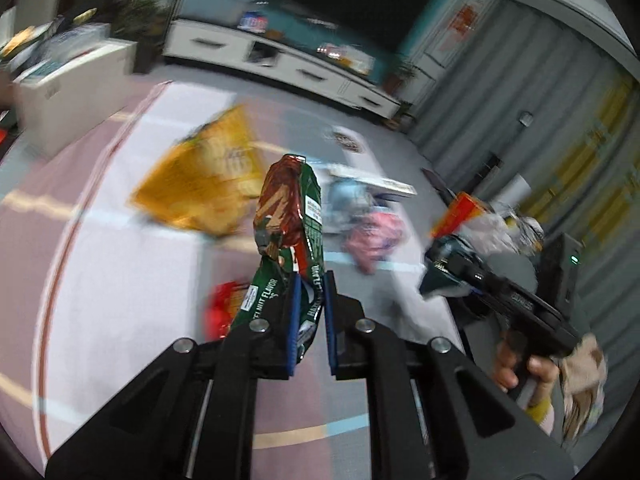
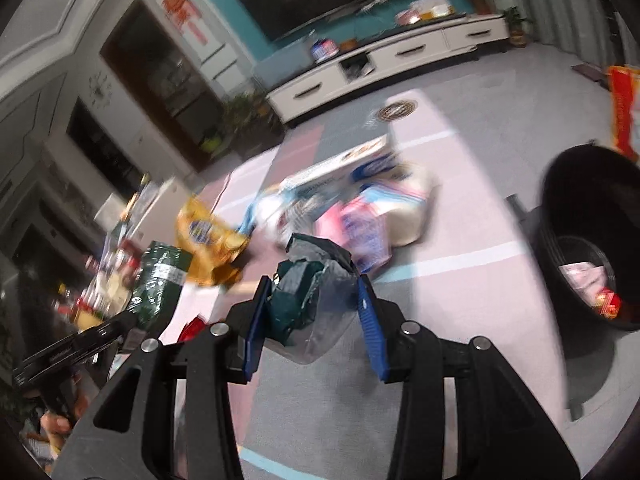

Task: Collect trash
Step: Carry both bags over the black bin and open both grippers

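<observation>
The left gripper (image 1: 312, 300) has its jaws closed on the lower end of a green and brown snack wrapper (image 1: 294, 216). The wrapper stands upright between the blue pads and is held clear of the floor.

The right gripper (image 2: 316, 300) has its jaws clamped on a crumpled dark teal and clear plastic wrapper (image 2: 310, 292), which bulges between the blue pads. In the left wrist view, the person's right hand (image 1: 528, 368) holds this gripper by its handle, to the right of the left gripper.

On the floor mat (image 1: 120, 264), beyond the left gripper, a red packet (image 1: 222, 312) lies nearest. Farther out, a yellow chip bag (image 1: 204, 184) lies to the left and a pink and blue packet (image 1: 372, 240) lies to the right; both are blurred. A flat carton (image 2: 340, 168) lies behind the pink and blue packet.

A black trash bin (image 2: 592, 236) stands to the right of the right gripper, on the floor, with some trash visible inside it.

A white TV cabinet (image 2: 384, 64) stands against the far wall.
</observation>
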